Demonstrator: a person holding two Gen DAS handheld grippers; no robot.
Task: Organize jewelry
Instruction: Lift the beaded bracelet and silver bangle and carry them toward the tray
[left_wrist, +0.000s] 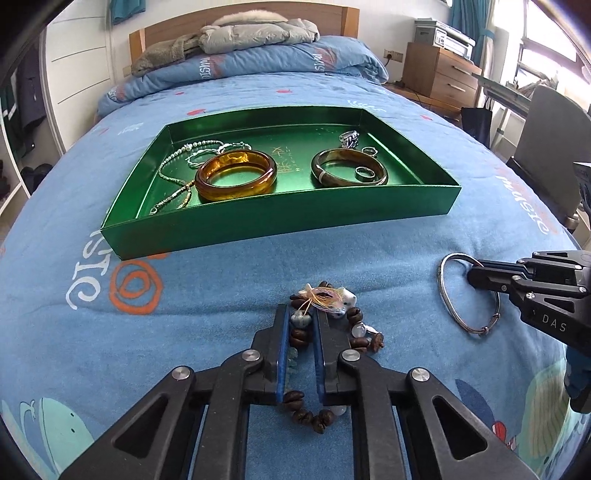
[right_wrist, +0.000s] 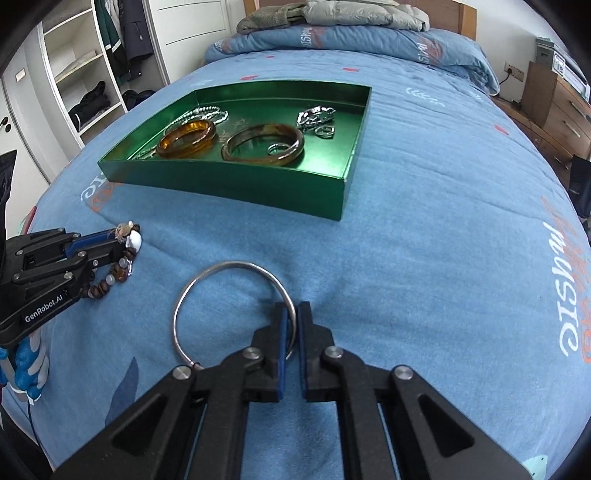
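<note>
1. Left wrist view: your left gripper (left_wrist: 300, 314) sits low on the blue printed bedspread (left_wrist: 221, 280), its two fingers set astride one side of the brown wooden-bead bracelet with pale charms and a frayed orange thread (left_wrist: 325, 325). A visible gap remains between the pads, with beads lying in it; I judge the bracelet straddled but not yet clamped, though the pads may already touch it.
2. Beyond it stands the shallow green metallic tray (left_wrist: 280, 221). It already holds a translucent amber bangle (left_wrist: 236, 176), a darker brown-green bangle (left_wrist: 349, 167) with a small silver ring (left_wrist: 364, 173) inside it, silver bead chains (left_wrist: 184, 166) at its left end, and more rings near the far right corner. That share of the sorting looks done.
3. At the right, your right gripper (left_wrist: 471, 275) meets the thin silver wire bangle (left_wrist: 467, 291), which lies flat on the bedspread.
4. Right wrist view: the right gripper's fingers are nearly together, with the bangle's wire rim running between the pads; whether they truly pinch it I cannot tell, and it has not left the cloth.
5. What remains, as far as you can see: the bead bracelet and the wire bangle, both outside the tray, near its front wall.
</note>
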